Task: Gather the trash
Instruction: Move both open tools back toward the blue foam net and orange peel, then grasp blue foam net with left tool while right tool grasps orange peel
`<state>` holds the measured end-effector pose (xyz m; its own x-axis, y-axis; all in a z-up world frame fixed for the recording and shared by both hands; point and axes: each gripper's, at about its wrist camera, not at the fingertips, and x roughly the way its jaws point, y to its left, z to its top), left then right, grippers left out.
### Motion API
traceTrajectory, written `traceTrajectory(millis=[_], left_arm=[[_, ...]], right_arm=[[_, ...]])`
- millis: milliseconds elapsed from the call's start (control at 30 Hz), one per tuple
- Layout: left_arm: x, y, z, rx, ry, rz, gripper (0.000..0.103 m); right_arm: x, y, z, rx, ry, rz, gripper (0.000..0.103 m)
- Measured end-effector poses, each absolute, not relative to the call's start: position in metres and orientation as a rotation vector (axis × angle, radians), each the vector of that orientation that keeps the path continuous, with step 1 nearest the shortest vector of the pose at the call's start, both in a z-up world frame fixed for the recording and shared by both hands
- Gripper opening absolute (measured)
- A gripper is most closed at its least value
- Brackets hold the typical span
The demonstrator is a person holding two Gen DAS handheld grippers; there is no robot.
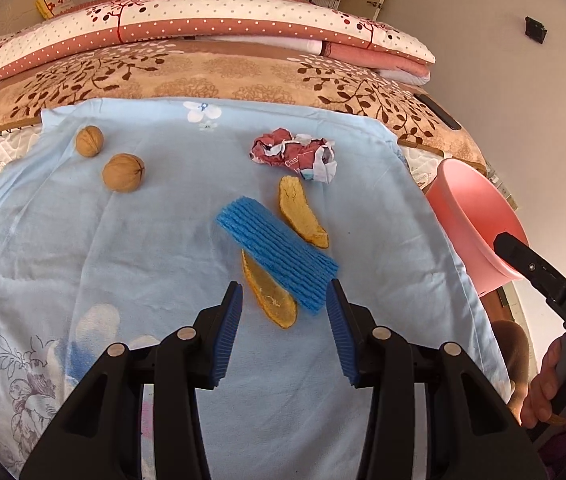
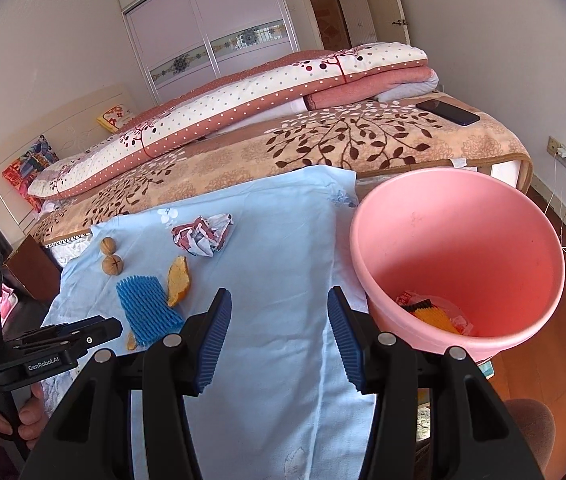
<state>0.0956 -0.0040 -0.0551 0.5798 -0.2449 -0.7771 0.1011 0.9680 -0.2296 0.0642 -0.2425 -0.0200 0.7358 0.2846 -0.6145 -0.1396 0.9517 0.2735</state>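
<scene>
Left gripper point(image 1: 283, 300) jaws released, nothing between, hovering just short of blue foam net point(image 1: 277, 254) and near orange peel point(image 1: 269, 298) on light blue cloth point(image 1: 123, 240). Second peel point(image 1: 301, 212) touching net's far side; crumpled paper point(image 1: 295, 154) beyond; two walnuts point(image 1: 123, 172) left. Right gripper point(image 2: 279, 316) jaws released, empty, over cloth beside pink bucket point(image 2: 459, 216) holding some trash

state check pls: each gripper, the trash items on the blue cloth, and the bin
left gripper: open, empty, above the near peel
right gripper: open, empty
blue foam net: flat on cloth, overlapping both peels
orange peels: two, lying on cloth
crumpled paper: balled up, on cloth
walnuts: two, whole
pink bin: upright, some trash inside
</scene>
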Motion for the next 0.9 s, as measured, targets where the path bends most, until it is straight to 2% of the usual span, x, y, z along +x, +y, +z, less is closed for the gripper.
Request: traceTrajectory(millis=[567, 700, 800, 900], left_arm=[[0.142, 0.003, -0.064, -0.29, 0.998, -0.134, 0.044], [0.142, 0.005, -0.065, -0.305, 0.966, -0.107, 0.043], [0.142, 0.007, -0.062, -0.283, 0.94, -0.089, 0.018], [0.14, 0.015, -0.059, -0.31, 0.922, -0.093, 0.008]], right_arm=[[0.074, -0.217, -0.03, 0.16, 0.747, 0.282, 0.049], [0.077, -0.213, -0.031, 0.146, 0.755, 0.293, 0.049], [0.083, -0.206, -0.033, 0.145, 0.768, 0.312, 0.049], [0.089, -0.198, -0.032, 0.152, 0.778, 0.34, 0.049]])
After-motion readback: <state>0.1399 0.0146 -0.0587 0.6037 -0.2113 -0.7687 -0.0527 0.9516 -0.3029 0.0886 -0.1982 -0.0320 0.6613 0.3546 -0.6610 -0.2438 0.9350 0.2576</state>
